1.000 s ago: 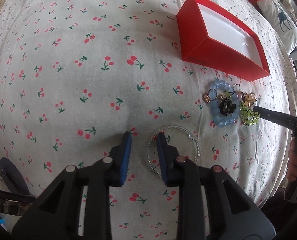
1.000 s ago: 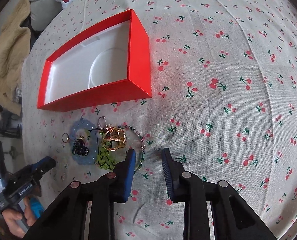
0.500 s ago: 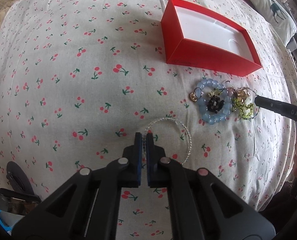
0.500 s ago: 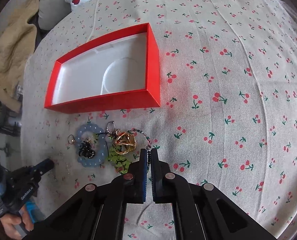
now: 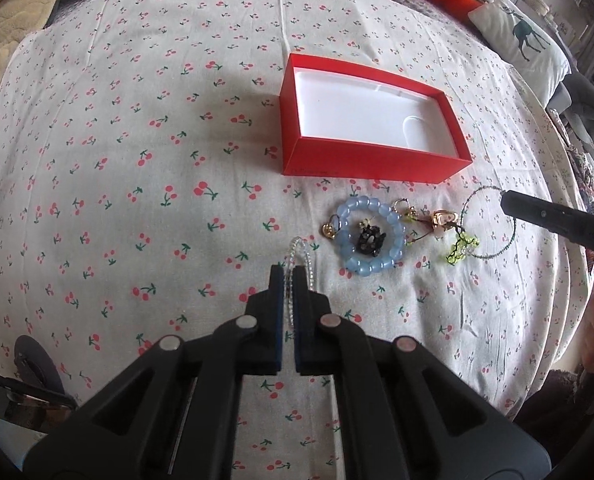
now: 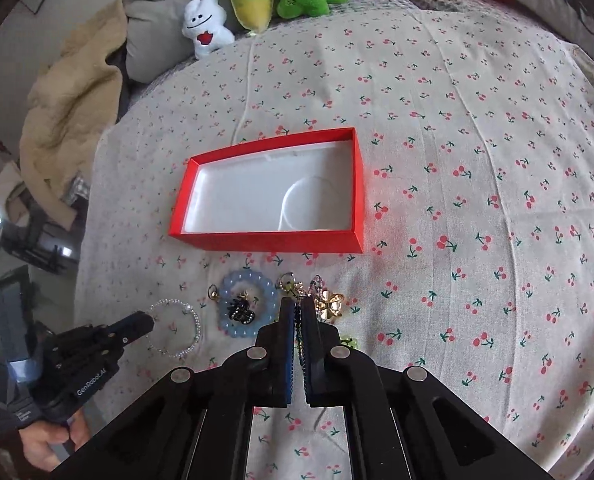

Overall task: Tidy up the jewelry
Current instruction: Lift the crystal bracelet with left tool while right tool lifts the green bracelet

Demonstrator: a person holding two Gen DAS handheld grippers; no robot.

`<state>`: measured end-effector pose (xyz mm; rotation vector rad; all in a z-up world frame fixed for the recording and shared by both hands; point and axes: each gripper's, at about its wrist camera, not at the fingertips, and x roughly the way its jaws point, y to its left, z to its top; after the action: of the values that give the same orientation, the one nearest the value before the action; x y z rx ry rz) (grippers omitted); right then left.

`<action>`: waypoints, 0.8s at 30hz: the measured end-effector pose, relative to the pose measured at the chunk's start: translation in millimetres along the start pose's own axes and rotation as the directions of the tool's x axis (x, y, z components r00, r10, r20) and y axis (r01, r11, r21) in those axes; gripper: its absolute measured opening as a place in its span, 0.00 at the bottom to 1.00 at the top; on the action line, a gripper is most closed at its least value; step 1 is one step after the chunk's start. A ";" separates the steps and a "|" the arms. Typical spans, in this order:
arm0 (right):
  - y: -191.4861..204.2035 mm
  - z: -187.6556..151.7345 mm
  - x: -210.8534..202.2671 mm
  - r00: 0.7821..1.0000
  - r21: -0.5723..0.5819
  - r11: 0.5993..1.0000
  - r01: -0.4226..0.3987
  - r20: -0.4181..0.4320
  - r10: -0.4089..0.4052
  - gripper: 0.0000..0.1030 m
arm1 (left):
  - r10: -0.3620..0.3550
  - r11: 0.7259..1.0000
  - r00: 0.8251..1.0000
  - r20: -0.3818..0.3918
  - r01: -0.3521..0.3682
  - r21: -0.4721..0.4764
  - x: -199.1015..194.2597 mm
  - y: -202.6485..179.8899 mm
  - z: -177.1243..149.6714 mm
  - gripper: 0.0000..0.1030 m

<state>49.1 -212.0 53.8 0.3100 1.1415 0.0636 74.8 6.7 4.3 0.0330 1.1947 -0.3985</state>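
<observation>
Left tongs [image 5: 288, 280]: pressed together on the clear beaded bracelet [image 5: 300, 249], whose loop projects edge-on past the tips. In the right wrist view the same bracelet [image 6: 176, 328] shows as a full ring at the tip of the left tongs [image 6: 145, 322].

Right tongs [image 6: 297, 308]: pressed together on the dark green beaded bracelet [image 6: 297, 322], of which only a short strand shows between the pads. In the left wrist view this bracelet [image 5: 511, 240] forms a wide loop at the tip of the right tongs [image 5: 507, 201], with a yellow-green bead charm [image 5: 461, 245] at its lower edge.

Both operate over a bed covered by a cherry-print sheet [image 5: 137, 152]. The red box [image 5: 377, 160], open, with a white insert, lies toward the far side of the bed. Between the box and the near edge lie the remaining items: a blue bead bracelet [image 5: 371, 237] encircling a black charm [image 5: 371, 241], a gold earring [image 5: 329, 230] just beside it, and a gold ring [image 6: 329, 305].
</observation>
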 end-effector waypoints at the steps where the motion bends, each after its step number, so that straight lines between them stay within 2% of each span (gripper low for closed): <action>1: 0.5 0.2 -4.6 1.000 -0.003 1.000 -0.012 0.007 0.012 0.03 | -0.002 1.000 1.000 0.003 0.002 0.002 -1.6 -1.6 -0.3 0.04; 9: 6.8 -2.8 -26.1 0.991 -0.007 0.991 -0.134 0.026 0.134 0.03 | -0.012 1.000 1.000 0.000 0.012 0.003 -5.0 -0.1 -7.2 0.04; 10: 3.8 -3.3 -26.3 0.991 0.000 0.992 -0.128 0.028 0.128 0.03 | -0.010 1.000 1.000 -0.003 0.010 0.003 -4.5 0.2 -7.5 0.04; 12: -4.2 -4.4 -21.0 0.998 0.006 0.998 -0.058 0.013 0.058 0.03 | -0.005 1.000 1.000 -0.010 0.005 0.000 -2.4 0.6 -8.3 0.04; 14: -16.5 -7.3 -4.7 0.998 0.019 1.000 0.022 -0.055 -0.020 0.03 | 0.003 1.000 1.000 -0.020 -0.003 -0.001 0.5 1.6 -9.4 0.04; 17: -33.5 -15.4 23.1 0.977 -0.003 0.987 0.163 -0.140 -0.161 0.03 | 0.005 1.000 1.000 -0.030 -0.005 -0.006 3.4 3.0 -10.7 0.04; 19: -43.0 -19.5 35.1 0.959 -0.024 0.974 0.226 -0.171 -0.227 0.06 | 0.006 1.000 1.000 -0.031 -0.006 -0.004 3.5 2.7 -11.3 0.04; 21: -49.1 -21.7 38.2 0.955 -0.023 0.973 0.229 -0.188 -0.229 0.08 | 0.002 1.000 0.999 -0.032 -0.003 -0.006 3.4 3.0 -11.4 0.04; 24: -50.5 -20.9 28.4 0.964 -0.013 0.978 0.209 -0.166 -0.209 0.12 | -0.003 1.000 0.999 -0.032 0.002 -0.010 3.1 3.7 -11.0 0.04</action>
<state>36.7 -250.1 6.9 0.1892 1.3350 -0.1013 67.1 11.8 -3.3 0.0289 1.2281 -0.3952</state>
